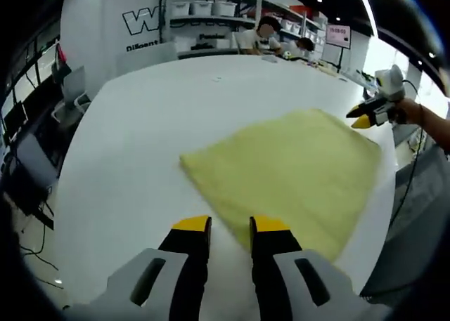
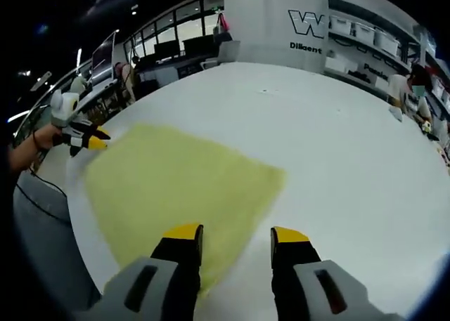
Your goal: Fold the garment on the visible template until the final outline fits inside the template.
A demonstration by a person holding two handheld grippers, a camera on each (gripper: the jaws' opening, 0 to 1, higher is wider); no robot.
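Garment (image 1: 288, 173): we saw it lying flat, straight ahead of both grippers.
Left gripper (image 1: 230, 226): released, nearest an edge.
Right gripper (image 2: 235, 233): released, empty.

Garment (image 1: 292, 173): pale yellow cloth, matt, soft-napped, laid flat. Table (image 1: 162, 117): white, smooth, slight sheen seen at far side. Left gripper (image 1: 230, 226) and right gripper (image 2: 235, 233): grey and black plastic jaws, glossy yellow tips.
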